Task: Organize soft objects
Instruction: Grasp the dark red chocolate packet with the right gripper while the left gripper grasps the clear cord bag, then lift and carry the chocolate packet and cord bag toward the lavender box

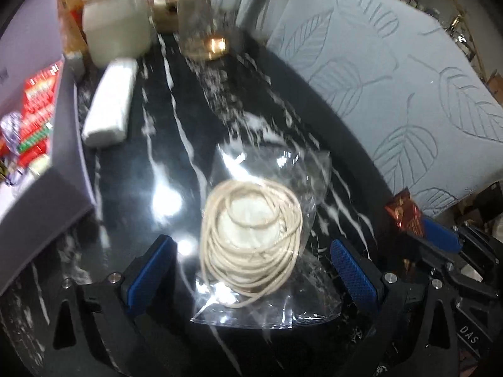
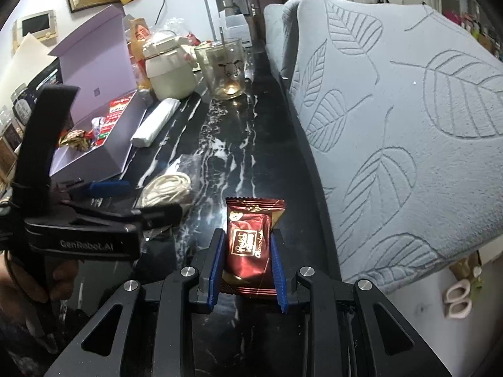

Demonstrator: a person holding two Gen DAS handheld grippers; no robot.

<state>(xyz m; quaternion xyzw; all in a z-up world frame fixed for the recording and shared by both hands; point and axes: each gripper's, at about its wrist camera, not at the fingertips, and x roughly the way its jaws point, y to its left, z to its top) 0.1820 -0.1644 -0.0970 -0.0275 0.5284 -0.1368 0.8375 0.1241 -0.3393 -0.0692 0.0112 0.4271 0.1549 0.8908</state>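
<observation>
Nearest item, right wrist view: right gripper (image 2: 246, 264), black frame with blue ribbed pads, clamped narrow on a dark red foil chocolate wrapper (image 2: 250, 245) held upright above the black white-veined marble tabletop (image 2: 232, 144).

Left gripper (image 1: 253, 270): jaws spread wide, nothing between the pads; it hovers over a coil of cream cord in a clear plastic bag (image 1: 251, 238) lying flat on the tabletop.

Beyond the coil, toward the left edge: white soft rectangular packet (image 1: 108, 103), lying beside an open lilac cardboard box (image 2: 103, 144). Box contents: red printed packets and a gold foil sweet (image 2: 74, 139).

Far end of the tabletop: cream ceramic lidded jar (image 2: 169, 72) and, just beside it, a clear glass cup with a cartoon print (image 2: 224, 69), a metal spoon standing in it.

Along the table's right side: grey leaf-embossed cushioned chair backs (image 2: 408, 110).

Left view blurred; small print unreadable there.
</observation>
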